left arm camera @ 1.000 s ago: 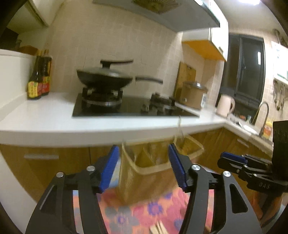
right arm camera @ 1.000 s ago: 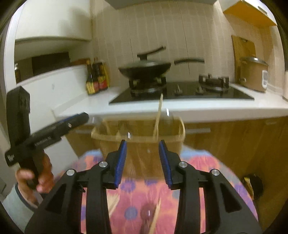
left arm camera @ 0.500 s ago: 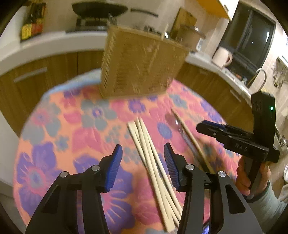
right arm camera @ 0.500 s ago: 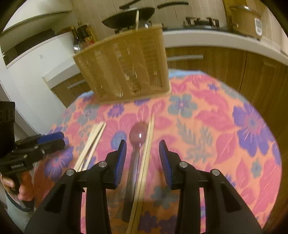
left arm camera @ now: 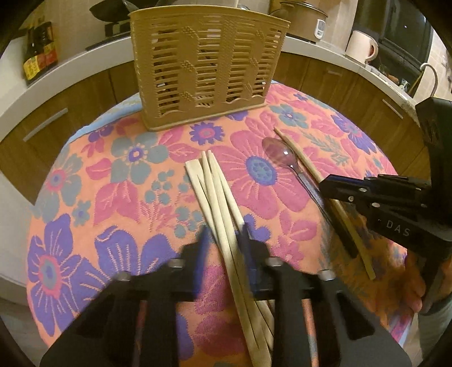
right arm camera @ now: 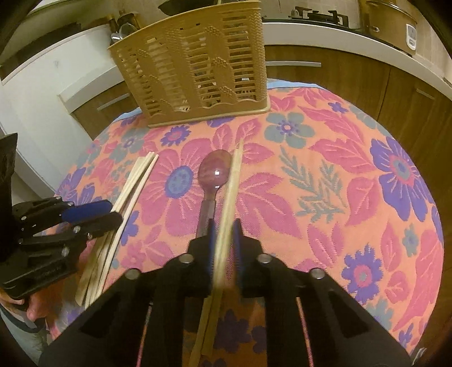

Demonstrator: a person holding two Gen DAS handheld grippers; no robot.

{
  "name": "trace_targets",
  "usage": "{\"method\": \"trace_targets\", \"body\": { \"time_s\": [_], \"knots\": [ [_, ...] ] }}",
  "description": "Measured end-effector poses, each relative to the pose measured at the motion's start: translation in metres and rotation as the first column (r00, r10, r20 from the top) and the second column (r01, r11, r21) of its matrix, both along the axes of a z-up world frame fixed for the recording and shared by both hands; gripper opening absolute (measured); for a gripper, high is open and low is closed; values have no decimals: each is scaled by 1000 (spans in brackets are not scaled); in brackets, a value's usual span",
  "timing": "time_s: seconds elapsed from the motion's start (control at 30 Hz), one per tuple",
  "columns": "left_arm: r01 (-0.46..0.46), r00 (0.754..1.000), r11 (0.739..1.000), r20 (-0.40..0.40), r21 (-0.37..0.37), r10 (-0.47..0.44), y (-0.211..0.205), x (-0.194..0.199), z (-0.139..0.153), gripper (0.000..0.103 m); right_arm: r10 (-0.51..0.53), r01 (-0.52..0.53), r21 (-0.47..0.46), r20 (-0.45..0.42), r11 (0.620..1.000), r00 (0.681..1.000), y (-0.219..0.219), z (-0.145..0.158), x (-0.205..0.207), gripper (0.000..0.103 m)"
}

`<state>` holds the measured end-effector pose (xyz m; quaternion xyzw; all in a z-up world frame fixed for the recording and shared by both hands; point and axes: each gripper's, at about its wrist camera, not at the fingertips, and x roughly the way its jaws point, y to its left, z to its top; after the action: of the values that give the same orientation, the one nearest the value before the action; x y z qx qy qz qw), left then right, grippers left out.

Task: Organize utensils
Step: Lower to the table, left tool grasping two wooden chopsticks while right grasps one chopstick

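Observation:
A bundle of pale chopsticks (left arm camera: 212, 183) lies on the floral tablecloth (left arm camera: 113, 175). My left gripper (left arm camera: 224, 240) straddles the bundle, its blurred jaws closing, the blue pads against the sticks. To the right lie a metal spoon (left arm camera: 278, 155) and one darker wooden chopstick (left arm camera: 299, 158). My right gripper (right arm camera: 224, 225) is shut on that darker chopstick (right arm camera: 233, 180), with the spoon (right arm camera: 213, 172) just left of its fingers. A tan slatted utensil holder (left arm camera: 206, 65) stands upright at the table's far side. Each gripper shows in the other's view: right gripper (left arm camera: 339, 186), left gripper (right arm camera: 110, 211).
The round table drops off on all sides. Wooden cabinets and a white counter run behind it, with sauce bottles (left arm camera: 38, 56) at the left, a rice cooker (left arm camera: 305, 17) and a pale kettle (left arm camera: 361, 45) at the right. A hand (right arm camera: 31, 307) holds the left gripper's handle.
Both grippers tipped down from facing the stove to the tabletop and sank onto the utensils. Both jaws narrowed, the left around the pale chopsticks, the right onto the darker one.

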<state>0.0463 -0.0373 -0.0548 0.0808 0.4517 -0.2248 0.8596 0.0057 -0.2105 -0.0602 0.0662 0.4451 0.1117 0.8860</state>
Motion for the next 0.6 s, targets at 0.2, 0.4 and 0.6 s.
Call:
{"method": "trace_targets", "body": {
  "time_s": [0.2,0.4,0.6],
  "knots": [
    [-8,1000,995,-17,-97,6,12,-2,5,11,-10,10,58,4,998,1000,-7,1,-5,4],
    [-38,997,968,-77,-249,19,34,4,9,11,-16,16,190,-4,982,1000,-25,9,-5,3],
    [-105,991,965,-101,-238,83,52,11,6,11,-75,79,173,-28,982,997,-52,15,2,3]
  ]
}}
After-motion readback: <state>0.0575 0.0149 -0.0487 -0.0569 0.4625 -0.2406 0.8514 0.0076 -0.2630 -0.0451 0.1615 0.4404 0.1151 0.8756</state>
